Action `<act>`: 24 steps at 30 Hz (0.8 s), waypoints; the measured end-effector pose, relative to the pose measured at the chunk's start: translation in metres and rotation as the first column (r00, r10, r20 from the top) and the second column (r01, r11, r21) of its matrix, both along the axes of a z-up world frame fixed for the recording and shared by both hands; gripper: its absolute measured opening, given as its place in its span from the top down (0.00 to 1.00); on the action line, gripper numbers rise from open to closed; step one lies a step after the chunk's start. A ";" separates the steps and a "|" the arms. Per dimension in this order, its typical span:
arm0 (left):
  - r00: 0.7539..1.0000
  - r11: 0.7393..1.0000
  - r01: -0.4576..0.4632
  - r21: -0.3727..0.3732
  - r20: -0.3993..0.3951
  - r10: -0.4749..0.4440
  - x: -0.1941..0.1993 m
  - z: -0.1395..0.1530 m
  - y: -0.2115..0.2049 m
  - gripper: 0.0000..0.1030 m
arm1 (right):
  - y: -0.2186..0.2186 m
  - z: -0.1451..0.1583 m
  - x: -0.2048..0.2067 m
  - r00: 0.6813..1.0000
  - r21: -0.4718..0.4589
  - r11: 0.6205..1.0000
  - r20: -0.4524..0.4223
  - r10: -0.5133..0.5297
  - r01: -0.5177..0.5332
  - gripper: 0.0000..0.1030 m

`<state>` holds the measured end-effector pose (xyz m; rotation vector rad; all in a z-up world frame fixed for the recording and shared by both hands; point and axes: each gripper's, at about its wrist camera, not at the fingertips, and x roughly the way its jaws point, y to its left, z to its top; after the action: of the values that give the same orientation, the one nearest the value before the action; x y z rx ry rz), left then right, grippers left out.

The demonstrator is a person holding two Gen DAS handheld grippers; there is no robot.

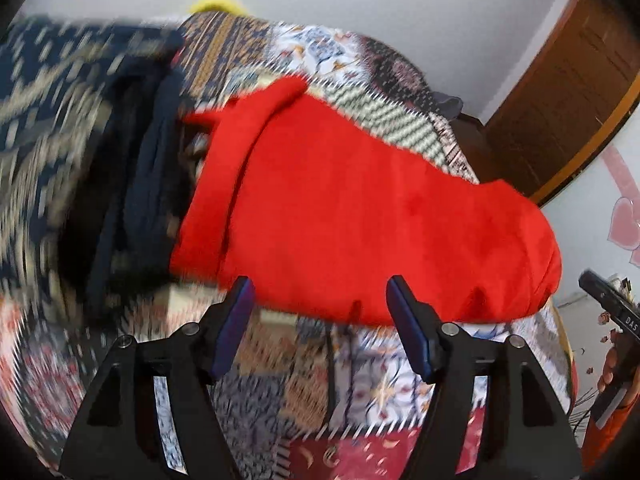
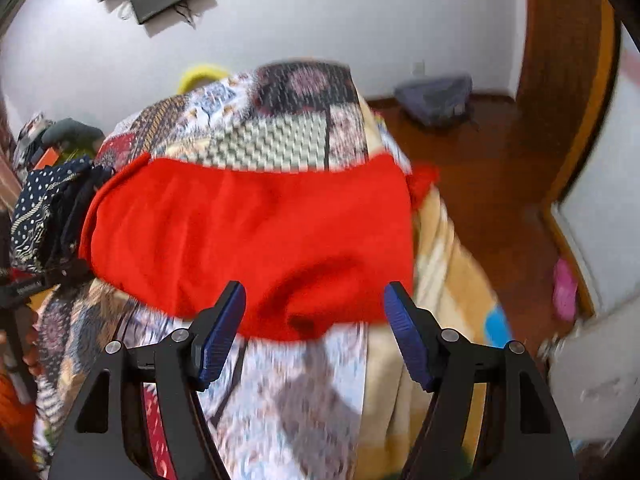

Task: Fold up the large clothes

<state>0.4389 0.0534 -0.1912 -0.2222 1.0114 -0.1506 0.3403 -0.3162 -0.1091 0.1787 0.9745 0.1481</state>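
A red garment lies folded on the patterned bedspread. It also shows in the right wrist view, spread across the bed. My left gripper is open and empty, its blue pads just short of the garment's near edge. My right gripper is open and empty, with its fingertips at the garment's near hem. The other gripper's black body shows at the right edge of the left wrist view. Both views are motion-blurred.
A pile of dark blue patterned clothes lies left of the red garment, also in the right wrist view. A beige blanket hangs off the bed's right side. Wooden floor, a door frame and a grey bag lie beyond.
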 end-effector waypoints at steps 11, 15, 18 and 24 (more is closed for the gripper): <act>0.981 0.960 -0.178 -0.217 -0.116 0.156 0.000 -0.052 0.046 0.33 | -0.016 -0.047 0.007 0.978 0.202 0.971 -0.184 -0.094 0.131 0.34; 0.977 0.945 -0.192 -0.264 -0.139 0.160 0.025 -0.061 0.046 0.33 | -0.017 -0.053 0.028 0.967 0.263 0.948 -0.228 -0.117 0.177 0.31; 0.972 0.930 -0.213 -0.299 -0.161 0.171 0.046 -0.072 0.043 0.31 | -0.019 -0.062 0.042 0.958 0.297 0.931 -0.251 -0.139 0.213 0.31; 0.968 0.941 -0.248 -0.232 -0.105 0.229 0.064 -0.064 0.026 0.18 | -0.023 -0.077 0.053 0.945 0.328 0.902 -0.259 -0.201 0.282 0.31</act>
<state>0.5034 0.0799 -0.2554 -0.5770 1.0326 -0.0446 0.3930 -0.3394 -0.1865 0.6664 1.1312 0.0768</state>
